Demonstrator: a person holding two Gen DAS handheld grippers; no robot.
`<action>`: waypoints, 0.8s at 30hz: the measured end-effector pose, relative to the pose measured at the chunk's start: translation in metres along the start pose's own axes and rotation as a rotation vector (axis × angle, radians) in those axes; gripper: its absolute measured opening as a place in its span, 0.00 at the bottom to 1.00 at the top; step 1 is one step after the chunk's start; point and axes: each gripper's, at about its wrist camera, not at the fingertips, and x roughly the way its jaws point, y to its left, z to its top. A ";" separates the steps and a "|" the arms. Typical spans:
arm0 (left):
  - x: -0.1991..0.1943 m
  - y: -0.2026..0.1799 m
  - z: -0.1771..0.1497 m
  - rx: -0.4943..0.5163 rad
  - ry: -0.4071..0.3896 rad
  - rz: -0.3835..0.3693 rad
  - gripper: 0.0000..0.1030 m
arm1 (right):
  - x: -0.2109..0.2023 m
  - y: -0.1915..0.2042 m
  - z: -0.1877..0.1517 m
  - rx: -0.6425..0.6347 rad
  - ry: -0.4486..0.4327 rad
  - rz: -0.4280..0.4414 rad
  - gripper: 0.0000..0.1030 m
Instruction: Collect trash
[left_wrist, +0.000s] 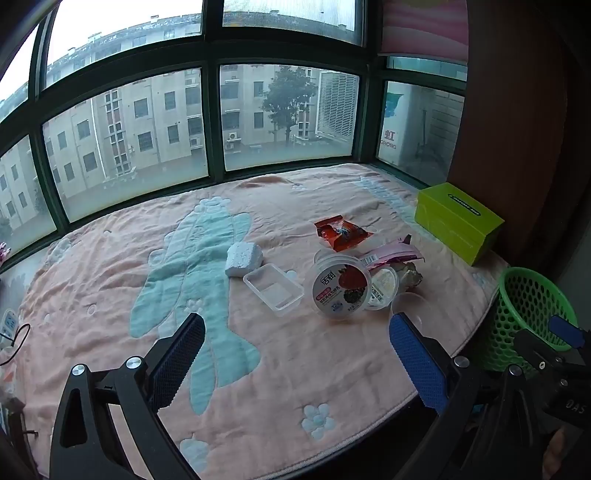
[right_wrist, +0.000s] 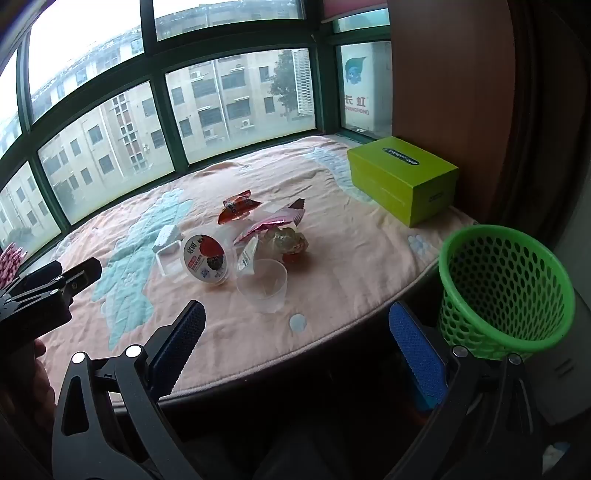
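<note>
Trash lies in a cluster on the pink blanket (left_wrist: 295, 369). There is a yogurt cup (left_wrist: 341, 288) (right_wrist: 208, 258) on its side, a clear tray (left_wrist: 273, 290) (right_wrist: 170, 260), a white foam block (left_wrist: 243, 258), a red wrapper (left_wrist: 341, 232) (right_wrist: 236, 206), a pink wrapper (left_wrist: 391, 254) (right_wrist: 277, 219), a crumpled clear wrapper (right_wrist: 288, 240) and a clear cup (left_wrist: 410, 306) (right_wrist: 264, 290). A green mesh basket (left_wrist: 532, 314) (right_wrist: 506, 288) stands off the blanket's right edge. My left gripper (left_wrist: 295, 319) and right gripper (right_wrist: 295, 308) hover open and empty, short of the cluster.
A green box (left_wrist: 458, 221) (right_wrist: 402, 177) sits at the back right against a brown cabinet. Windows close off the far side. A power strip and cable (left_wrist: 11, 328) lie at the left edge. The left half of the blanket holds no objects.
</note>
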 end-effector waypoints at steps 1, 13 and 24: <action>0.000 0.000 0.000 -0.001 0.003 -0.001 0.94 | 0.000 0.000 0.000 0.000 0.001 0.000 0.95; -0.003 0.000 0.001 -0.001 0.000 0.002 0.94 | 0.001 0.000 -0.001 0.002 -0.001 0.004 0.95; -0.001 0.000 -0.004 -0.006 0.007 0.002 0.94 | 0.003 0.000 0.000 0.001 0.000 0.004 0.95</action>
